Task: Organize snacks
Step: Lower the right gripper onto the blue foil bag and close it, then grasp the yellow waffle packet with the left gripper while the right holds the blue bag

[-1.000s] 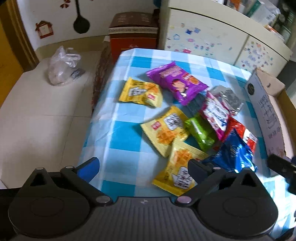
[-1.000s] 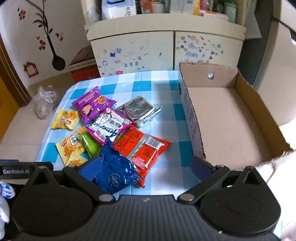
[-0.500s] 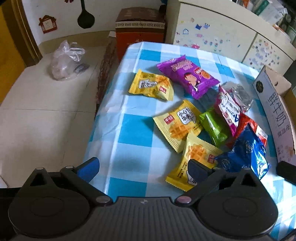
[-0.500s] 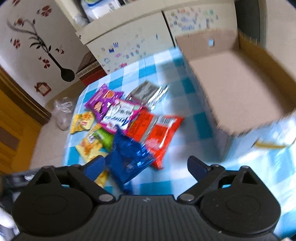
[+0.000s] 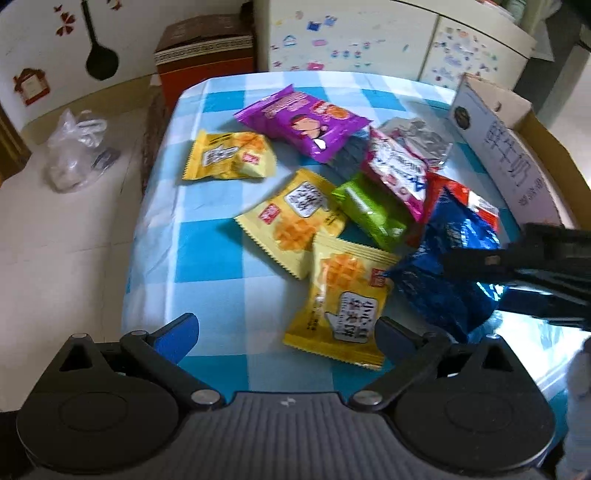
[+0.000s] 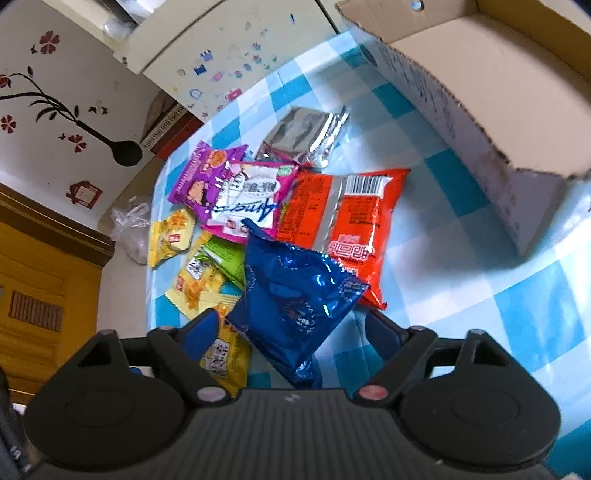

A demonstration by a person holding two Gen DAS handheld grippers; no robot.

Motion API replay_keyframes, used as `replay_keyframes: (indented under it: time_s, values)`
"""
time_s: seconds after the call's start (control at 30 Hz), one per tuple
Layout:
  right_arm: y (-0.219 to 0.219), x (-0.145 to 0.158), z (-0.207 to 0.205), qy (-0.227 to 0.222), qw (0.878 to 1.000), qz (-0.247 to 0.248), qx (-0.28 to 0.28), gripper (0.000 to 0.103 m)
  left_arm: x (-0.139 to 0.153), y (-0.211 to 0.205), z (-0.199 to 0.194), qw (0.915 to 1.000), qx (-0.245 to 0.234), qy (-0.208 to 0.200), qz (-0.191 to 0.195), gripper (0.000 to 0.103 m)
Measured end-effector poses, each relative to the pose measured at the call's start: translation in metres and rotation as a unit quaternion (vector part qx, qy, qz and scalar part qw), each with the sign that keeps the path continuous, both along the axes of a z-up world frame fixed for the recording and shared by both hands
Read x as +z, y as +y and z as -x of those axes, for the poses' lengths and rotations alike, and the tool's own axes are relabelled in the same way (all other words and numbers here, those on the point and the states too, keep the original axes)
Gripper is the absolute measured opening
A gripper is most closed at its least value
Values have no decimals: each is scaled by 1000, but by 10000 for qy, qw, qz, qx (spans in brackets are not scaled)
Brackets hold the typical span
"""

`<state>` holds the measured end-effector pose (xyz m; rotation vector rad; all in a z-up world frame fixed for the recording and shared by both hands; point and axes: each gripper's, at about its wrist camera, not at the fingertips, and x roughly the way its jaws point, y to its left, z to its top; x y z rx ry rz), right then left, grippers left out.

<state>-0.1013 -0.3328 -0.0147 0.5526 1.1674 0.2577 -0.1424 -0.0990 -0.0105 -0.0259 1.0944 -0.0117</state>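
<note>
Several snack packets lie piled on a blue-checked table (image 5: 210,266). A blue packet (image 6: 291,295) sits between the open fingers of my right gripper (image 6: 291,332), which also shows around the blue packet (image 5: 447,266) in the left wrist view. My left gripper (image 5: 284,332) is open and empty, just short of a yellow waffle packet (image 5: 343,302). Behind lie a red packet (image 6: 347,225), a pink-white packet (image 6: 247,199), a purple packet (image 5: 303,122), a green packet (image 5: 373,210), a silver packet (image 6: 306,133) and two more yellow packets (image 5: 229,157) (image 5: 295,221).
An open empty cardboard box (image 6: 498,85) stands on the table's right side. A red-brown box (image 5: 207,51) and a cream cabinet (image 5: 351,33) stand behind the table. A clear plastic bag (image 5: 77,147) lies on the floor at the left.
My right gripper has moved in low over the pile, so the blue packet now lies between its fingers. My left gripper has drawn closer to the near yellow packet.
</note>
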Motion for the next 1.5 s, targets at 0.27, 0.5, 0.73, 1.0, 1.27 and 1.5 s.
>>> replay_keyframes:
  time_s: [0.27,0.5,0.73,1.0,1.27,1.5]
  values:
    - [-7,0,3,60,9995,-242,-193,44,-15,-14,-8,9999,-53,115,-1,103]
    - [-32,5,12,411,9982,2,-444,44,-29,-25,-16,9997,-20,219,-146,103]
    - [-30,-3,10,517,9979,39,-399,63,-34,-22,-15,9998,147,154,-30,103]
    - [-28,-6,8,409,9983,-125,-388,82,-35,-23,-11,9999,147,44,-20,103]
    - [-25,-6,7,327,9988,-80,-348,82,-34,-23,-16,9998,188,114,-30,103]
    - [-29,-5,11,275,9989,12,-377,69,-27,-32,-13,9999,-136,-106,5,78]
